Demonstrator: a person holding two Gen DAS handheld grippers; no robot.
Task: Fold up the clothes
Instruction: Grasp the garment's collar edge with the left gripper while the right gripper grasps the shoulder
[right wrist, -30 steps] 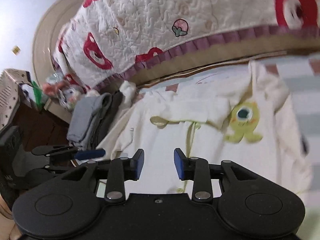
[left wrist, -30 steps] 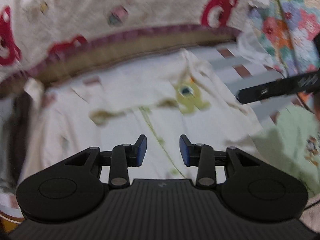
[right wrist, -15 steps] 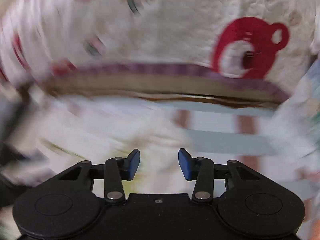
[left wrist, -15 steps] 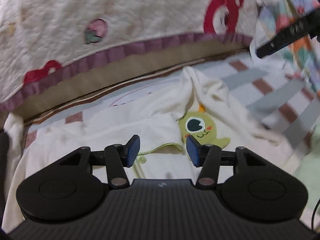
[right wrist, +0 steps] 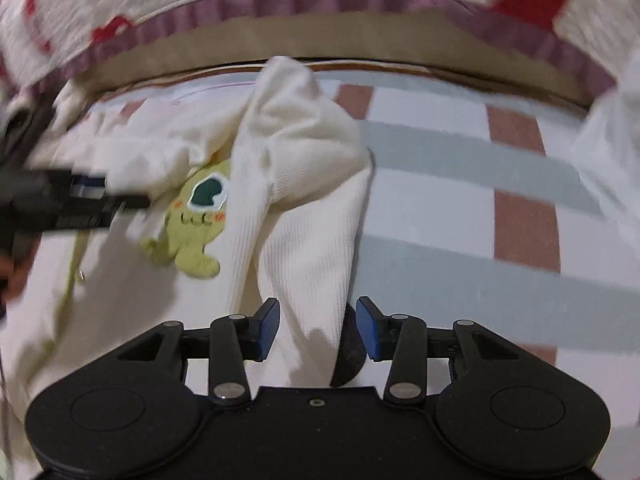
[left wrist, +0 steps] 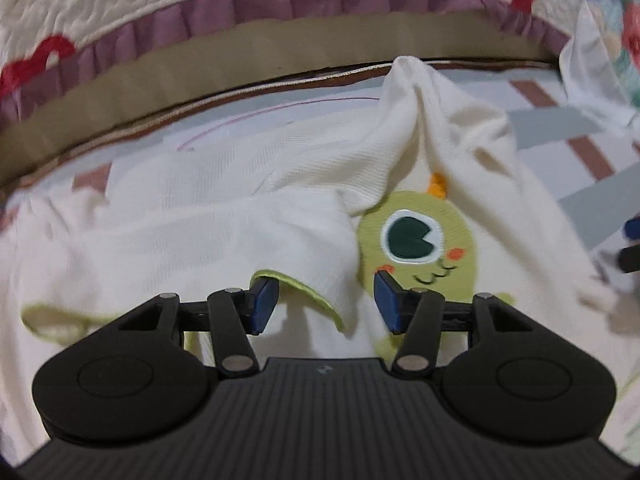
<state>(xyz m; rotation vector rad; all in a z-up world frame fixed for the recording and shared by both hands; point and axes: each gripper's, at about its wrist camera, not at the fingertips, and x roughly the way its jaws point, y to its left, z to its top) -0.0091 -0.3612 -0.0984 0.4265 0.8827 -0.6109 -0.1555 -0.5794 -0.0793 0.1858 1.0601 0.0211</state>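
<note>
Cream garment (left wrist: 224, 232): green-trimmed edge between open left gripper (left wrist: 326, 304) jaws.

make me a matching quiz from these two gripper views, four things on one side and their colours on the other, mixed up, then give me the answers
Things:
1. garment
2. one-eyed monster patch
3. quilt frill
4. finger pads

Colours:
A. purple
B. blue
C. cream
D. yellow-green

Pairs: 1-C, 2-D, 3-A, 4-B
</note>
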